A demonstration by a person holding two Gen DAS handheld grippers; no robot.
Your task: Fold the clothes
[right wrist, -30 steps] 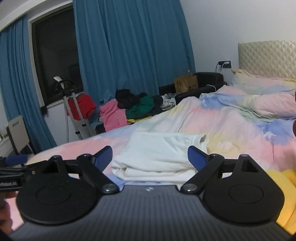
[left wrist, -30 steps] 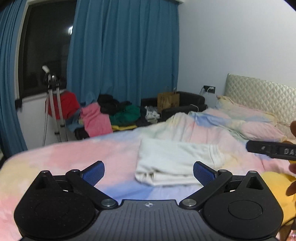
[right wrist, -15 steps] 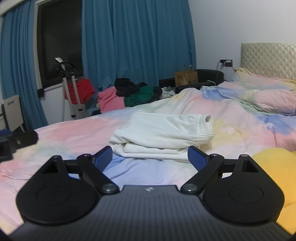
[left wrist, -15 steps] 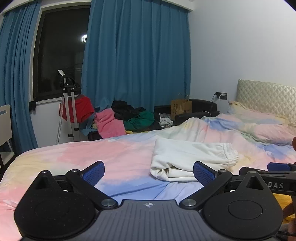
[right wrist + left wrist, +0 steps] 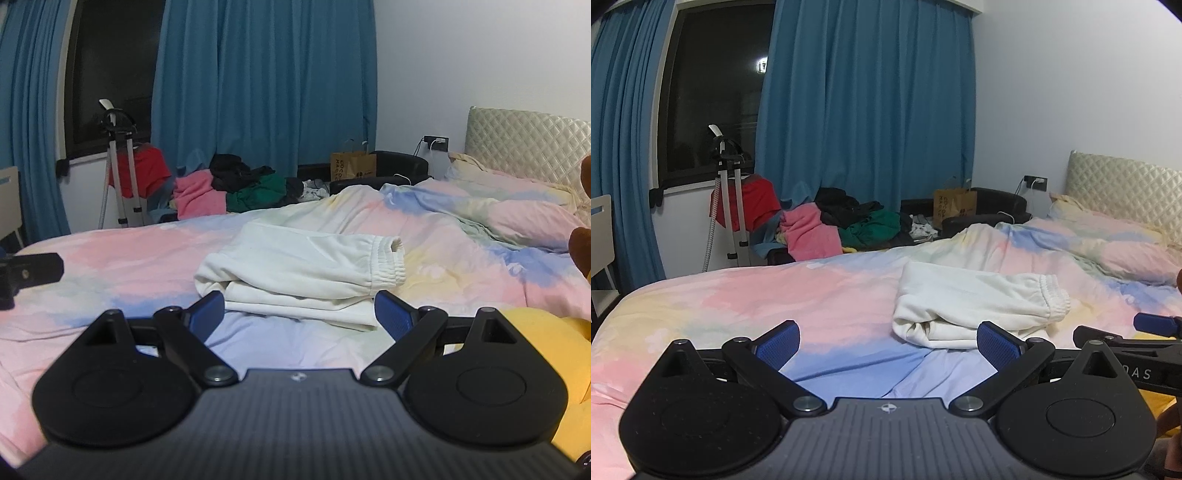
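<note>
Cream-white sweatpants (image 5: 975,306) lie folded into a flat bundle on the pastel bedspread (image 5: 775,295), elastic waistband to the right. In the right wrist view the same sweatpants (image 5: 303,273) sit just beyond the fingertips. My left gripper (image 5: 888,341) is open, low over the bed, with the bundle ahead and to the right. My right gripper (image 5: 299,314) is open and empty, centred in front of the bundle's near edge. The right gripper's tip (image 5: 1156,325) shows at the right edge of the left wrist view; the left gripper's body (image 5: 29,273) shows at the left edge of the right wrist view.
A heap of unfolded clothes (image 5: 842,229) in pink, green, black and red lies past the bed's far side under blue curtains (image 5: 868,110). A tripod (image 5: 727,199) stands by the window. A yellow object (image 5: 554,354) sits near right; pillows (image 5: 517,214) and headboard are far right.
Both grippers have dropped lower and pulled level with the bed, so the folded sweatpants now look flatter. The left gripper has shifted left of the bundle. Both stay open.
</note>
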